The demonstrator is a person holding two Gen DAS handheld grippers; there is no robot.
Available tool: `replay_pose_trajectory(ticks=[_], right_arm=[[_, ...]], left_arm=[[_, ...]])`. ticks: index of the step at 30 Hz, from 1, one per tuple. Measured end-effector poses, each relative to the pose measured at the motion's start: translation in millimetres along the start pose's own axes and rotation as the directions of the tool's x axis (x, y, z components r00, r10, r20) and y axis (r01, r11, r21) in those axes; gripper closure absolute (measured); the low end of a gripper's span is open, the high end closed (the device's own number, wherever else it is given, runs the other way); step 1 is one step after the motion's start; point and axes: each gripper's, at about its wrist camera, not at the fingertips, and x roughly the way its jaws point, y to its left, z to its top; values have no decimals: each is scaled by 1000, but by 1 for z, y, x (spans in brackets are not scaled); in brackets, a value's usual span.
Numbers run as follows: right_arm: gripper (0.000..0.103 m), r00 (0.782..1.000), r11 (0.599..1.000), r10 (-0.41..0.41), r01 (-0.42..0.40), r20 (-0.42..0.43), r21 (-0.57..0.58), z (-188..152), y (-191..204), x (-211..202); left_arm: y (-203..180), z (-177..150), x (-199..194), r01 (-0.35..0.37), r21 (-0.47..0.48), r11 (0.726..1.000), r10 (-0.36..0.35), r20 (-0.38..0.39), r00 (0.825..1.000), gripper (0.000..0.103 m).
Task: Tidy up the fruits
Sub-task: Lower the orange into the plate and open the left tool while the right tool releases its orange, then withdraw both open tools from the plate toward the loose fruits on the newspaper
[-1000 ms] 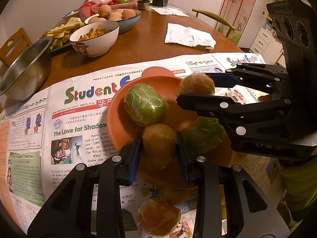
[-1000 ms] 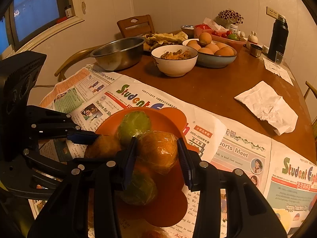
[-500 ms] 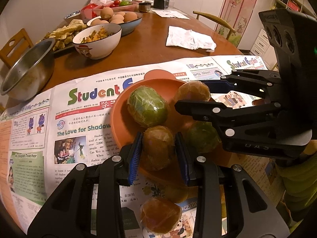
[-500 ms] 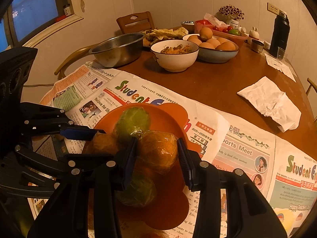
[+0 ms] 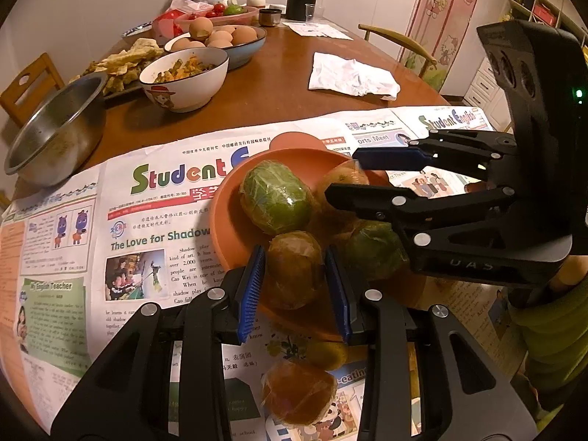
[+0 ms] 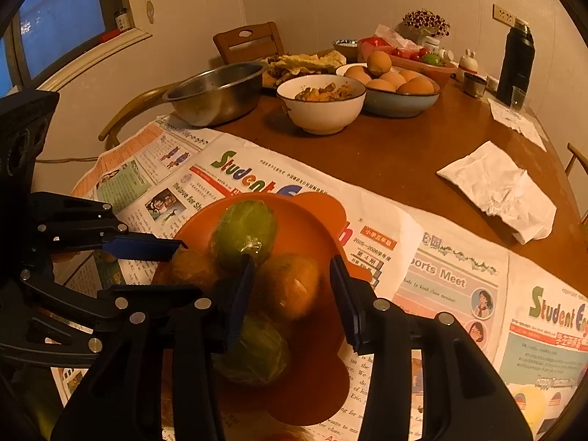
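Observation:
An orange plate (image 5: 228, 198) (image 6: 323, 228) lies on newspaper and holds several film-wrapped fruits. My left gripper (image 5: 294, 275) (image 6: 194, 268) is shut on a brownish fruit (image 5: 294, 268) (image 6: 191, 268) at the plate's near edge. My right gripper (image 6: 292, 294) (image 5: 352, 178) has its jaws opening around an orange fruit (image 6: 290, 286) (image 5: 341, 183) that rests on the plate, and a gap shows at its right pad. Two green fruits (image 5: 275, 198) (image 5: 375, 250) also lie in the plate. Another orange fruit (image 5: 297, 393) and a small one (image 5: 327, 354) lie on the newspaper below my left gripper.
On the round wooden table beyond the newspaper (image 5: 165, 183) stand a steel bowl (image 5: 55, 136), a white bowl of food (image 5: 183, 77), a blue bowl of eggs (image 6: 400, 92), a crumpled tissue (image 6: 499, 191) and a dark flask (image 6: 514, 62). Wooden chairs ring the table.
The right gripper's jaws have spread wider around the orange fruit. The left gripper keeps its hold on the brownish fruit.

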Motion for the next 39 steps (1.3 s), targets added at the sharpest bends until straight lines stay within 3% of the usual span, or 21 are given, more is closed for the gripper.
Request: replay_pose_trajectory(ticks=[9, 12, 16, 39], right_arm=[[47, 999, 1000, -24, 23, 28, 10, 1, 0, -12], [42, 999, 999, -33, 33, 40, 16, 2, -1, -17], [36, 998, 999, -43, 42, 54, 23, 1, -1, -24], [11, 982, 993, -101, 89, 161, 77, -9, 7, -80]], left_arm=[[0, 0, -6, -9, -4, 1000, 9, 13, 1000, 76], [0, 0, -10, -17, -6, 1000, 17, 23, 1000, 68], [1, 0, -16, -29, -7, 1000, 29, 36, 999, 67], [-1, -10, -56, -128, -27, 991, 131, 142, 981, 38]])
